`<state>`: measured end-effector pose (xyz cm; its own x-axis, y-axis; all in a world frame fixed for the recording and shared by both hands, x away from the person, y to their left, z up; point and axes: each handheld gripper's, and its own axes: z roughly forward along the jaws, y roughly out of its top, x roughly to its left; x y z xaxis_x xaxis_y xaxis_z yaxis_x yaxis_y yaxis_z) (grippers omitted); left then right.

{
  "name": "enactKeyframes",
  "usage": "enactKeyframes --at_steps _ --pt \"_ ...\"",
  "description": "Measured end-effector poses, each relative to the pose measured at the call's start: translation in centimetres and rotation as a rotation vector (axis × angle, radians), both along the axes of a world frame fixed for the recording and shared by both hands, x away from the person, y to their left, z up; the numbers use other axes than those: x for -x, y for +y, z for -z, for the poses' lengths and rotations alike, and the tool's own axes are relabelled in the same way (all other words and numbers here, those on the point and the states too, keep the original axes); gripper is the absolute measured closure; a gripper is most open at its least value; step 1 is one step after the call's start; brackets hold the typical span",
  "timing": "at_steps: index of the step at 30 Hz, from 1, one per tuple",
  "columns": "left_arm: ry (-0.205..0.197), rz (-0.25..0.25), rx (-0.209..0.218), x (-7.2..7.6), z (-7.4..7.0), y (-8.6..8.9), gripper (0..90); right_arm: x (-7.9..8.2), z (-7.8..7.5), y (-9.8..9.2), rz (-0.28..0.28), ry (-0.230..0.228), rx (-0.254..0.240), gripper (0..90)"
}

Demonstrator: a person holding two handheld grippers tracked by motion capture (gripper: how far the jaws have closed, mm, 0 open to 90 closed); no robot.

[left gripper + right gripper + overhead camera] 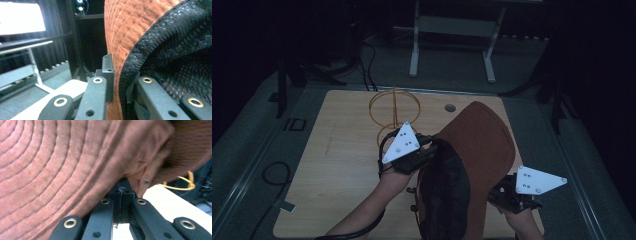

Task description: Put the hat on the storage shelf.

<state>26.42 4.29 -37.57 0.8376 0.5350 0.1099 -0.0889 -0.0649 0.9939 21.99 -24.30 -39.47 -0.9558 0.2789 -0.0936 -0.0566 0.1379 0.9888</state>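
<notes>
- The room is dark; grey floor (242, 130) surrounds the table, with black cables (274, 172) lying on it at the left.
- The light wooden table (337, 170) sits in the middle, its far edge carrying a small round hole (450, 108).
- An orange wire stand (395, 107) is upright near the table's far edge, left of the hole.
- Beyond the table, a white metal frame (452, 30) rests on the floor at the back of the room.
- The left gripper (424, 150), held in the person's left hand (394, 177), has its jaws clamped on the brim of the rust-brown hat (487, 135); the left gripper view shows the stitched brim and black mesh lining (170, 50) pinched between them.
- The hat is held up above the table's right half, its dark inside (447, 195) facing the person.
- The right gripper (497, 192) grips the hat's right edge; in the right gripper view its jaws are together on the brown fabric.
</notes>
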Motion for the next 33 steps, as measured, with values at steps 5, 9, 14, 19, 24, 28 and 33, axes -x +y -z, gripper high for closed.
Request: enactKeyframes --at_steps 5,9,14,19,24,28,33 --pt "-0.013 0.012 0.008 0.0 -0.1 0.3 82.2 0.3 -0.9 -1.2 0.047 -0.024 -0.018 90.0" --pt "0.004 0.019 -0.004 -0.2 -0.4 0.2 76.9 0.6 -1.5 -1.6 0.071 -0.032 -0.025 90.0" --pt "0.027 0.004 -0.036 -0.4 -0.4 0.6 56.8 0.8 -2.5 -2.4 0.104 -0.054 -0.039 90.0" --pt "0.06 -0.042 0.005 -0.7 0.1 1.8 53.0 0.9 -3.9 -4.0 0.166 -0.082 -0.067 90.0" --pt "0.083 -0.085 0.039 -1.0 0.0 3.3 53.2 0.6 -4.5 -4.4 0.21 -0.097 -0.057 90.0" --pt "0.071 -0.127 0.02 -0.6 0.0 4.3 48.5 0.0 -4.4 -4.0 0.24 -0.098 -0.025 90.0" --pt "0.086 -0.189 0.001 0.3 0.7 6.2 43.6 -0.8 -4.9 -4.4 0.29 -0.1 -0.027 90.0"
